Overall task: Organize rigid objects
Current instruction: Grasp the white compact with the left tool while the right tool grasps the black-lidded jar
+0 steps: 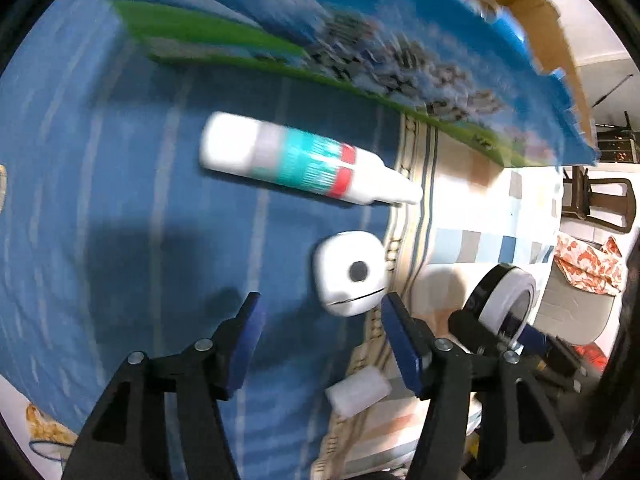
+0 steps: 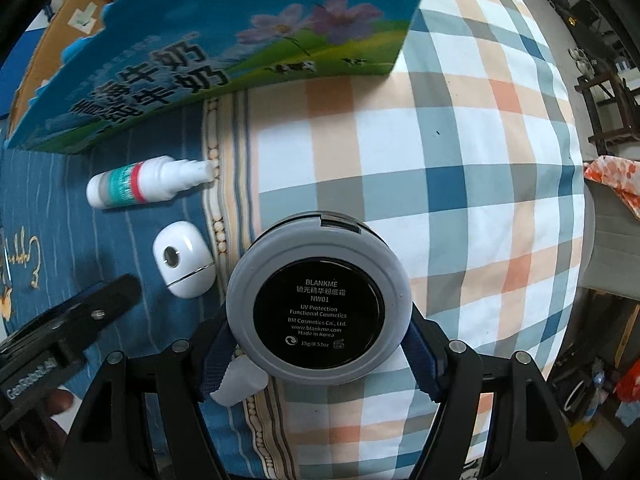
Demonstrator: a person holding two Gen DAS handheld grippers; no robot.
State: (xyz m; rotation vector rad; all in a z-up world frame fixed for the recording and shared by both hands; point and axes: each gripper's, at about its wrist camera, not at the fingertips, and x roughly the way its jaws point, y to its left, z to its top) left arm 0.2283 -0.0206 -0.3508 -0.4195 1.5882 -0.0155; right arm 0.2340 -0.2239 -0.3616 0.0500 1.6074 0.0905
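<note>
The right hand-held gripper is clenched on a round compact, its grey-rimmed black underside turned to the camera, label readable. The compact hangs above the cloth, near the seam where the blue cloth meets the checked cloth. The left wrist view shows the same compact held off to the right of the left hand-held gripper, whose fingers stand spread with nothing between them.

Three things lie loose on the cloth. A white bottle with a teal and red label lies on its side on the blue cloth, nozzle toward the seam. A white pod with a dark round spot sits just beside the seam, near the left gripper's fingertips. A small white block lies nearer the grippers; the right wrist view shows it partly hidden under the compact.

Behind them stands a blue carton printed with flowers, its brown inside visible at the top. Little of its contents shows, so how much has already gone in cannot be told.

As a judgement, the task is partway at best: one item is in hand and probably bound for the carton, and the bottle, pod and block are not yet put away.
</note>
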